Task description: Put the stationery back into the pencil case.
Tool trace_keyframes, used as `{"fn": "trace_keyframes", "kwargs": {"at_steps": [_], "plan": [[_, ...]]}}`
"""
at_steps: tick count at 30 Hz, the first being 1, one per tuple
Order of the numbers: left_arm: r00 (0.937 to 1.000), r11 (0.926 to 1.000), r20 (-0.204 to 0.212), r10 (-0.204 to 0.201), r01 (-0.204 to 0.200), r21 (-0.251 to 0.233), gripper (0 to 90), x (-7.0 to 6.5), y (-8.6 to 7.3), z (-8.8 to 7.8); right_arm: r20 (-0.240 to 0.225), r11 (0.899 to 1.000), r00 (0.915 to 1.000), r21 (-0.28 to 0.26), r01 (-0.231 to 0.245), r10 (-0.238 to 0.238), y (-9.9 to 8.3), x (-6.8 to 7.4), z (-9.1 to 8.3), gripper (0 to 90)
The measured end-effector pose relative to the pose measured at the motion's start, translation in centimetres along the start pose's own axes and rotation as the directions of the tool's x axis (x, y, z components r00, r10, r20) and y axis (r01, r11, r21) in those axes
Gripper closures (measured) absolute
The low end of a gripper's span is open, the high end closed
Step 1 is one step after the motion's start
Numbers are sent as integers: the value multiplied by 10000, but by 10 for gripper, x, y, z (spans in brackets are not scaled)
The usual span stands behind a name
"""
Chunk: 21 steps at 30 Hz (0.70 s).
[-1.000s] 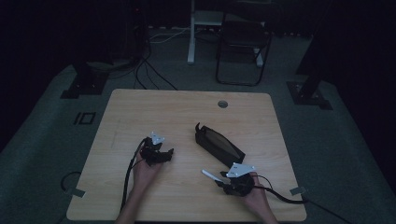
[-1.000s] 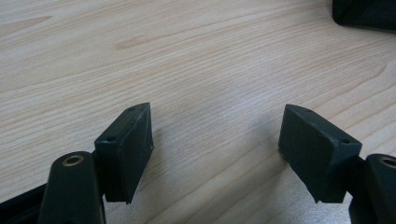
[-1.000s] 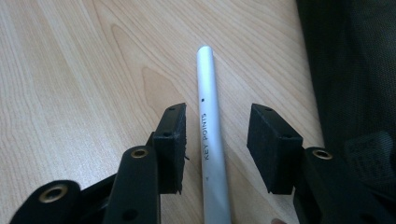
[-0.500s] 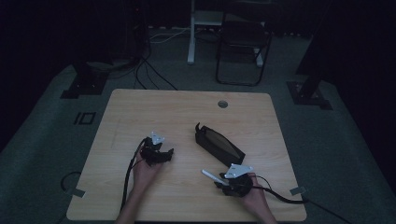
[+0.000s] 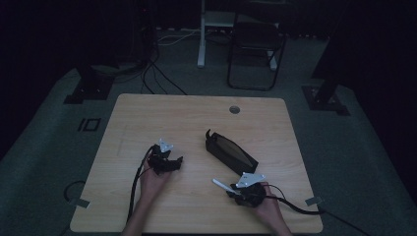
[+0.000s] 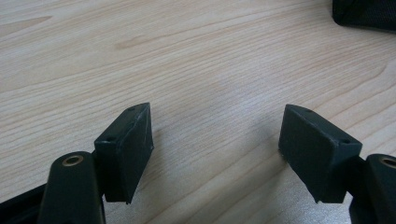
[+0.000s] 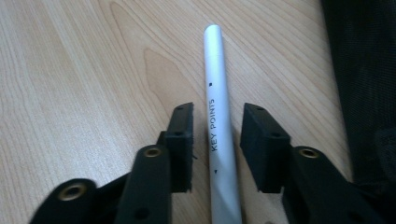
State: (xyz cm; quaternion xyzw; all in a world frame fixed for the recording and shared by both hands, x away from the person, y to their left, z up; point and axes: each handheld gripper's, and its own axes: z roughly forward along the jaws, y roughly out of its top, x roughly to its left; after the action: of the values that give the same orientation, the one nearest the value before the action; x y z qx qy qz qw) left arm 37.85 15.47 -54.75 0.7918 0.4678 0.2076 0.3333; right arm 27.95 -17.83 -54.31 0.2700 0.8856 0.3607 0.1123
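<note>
Wooden table [image 5: 147,118]; "KEY POINTS" pen [image 7: 218,126] between closing, not-yet-touching right gripper [image 7: 215,140] jaws; left gripper [image 6: 215,140] jaws apart.

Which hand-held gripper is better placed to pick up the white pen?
Right. The right hand-held gripper already straddles the white pen, jaws just closing, gaps either side. The left hand-held gripper stands open over bare table.
</note>
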Motion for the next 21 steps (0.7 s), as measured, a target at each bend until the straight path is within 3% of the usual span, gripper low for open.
{"fn": "trace_keyframes", "kwargs": {"at_steps": [7, 21], "plan": [[10000, 10000, 0, 1, -1, 1, 266, 0, 0, 0, 40, 10000, 10000, 82, -55, 55, 1, -2, -1, 774], [10000, 10000, -4, -7, 7, -1, 266, 0, 0, 0, 23, 9995, 9995, 68, -300, 299, 1, -3, -1, 785]]}}
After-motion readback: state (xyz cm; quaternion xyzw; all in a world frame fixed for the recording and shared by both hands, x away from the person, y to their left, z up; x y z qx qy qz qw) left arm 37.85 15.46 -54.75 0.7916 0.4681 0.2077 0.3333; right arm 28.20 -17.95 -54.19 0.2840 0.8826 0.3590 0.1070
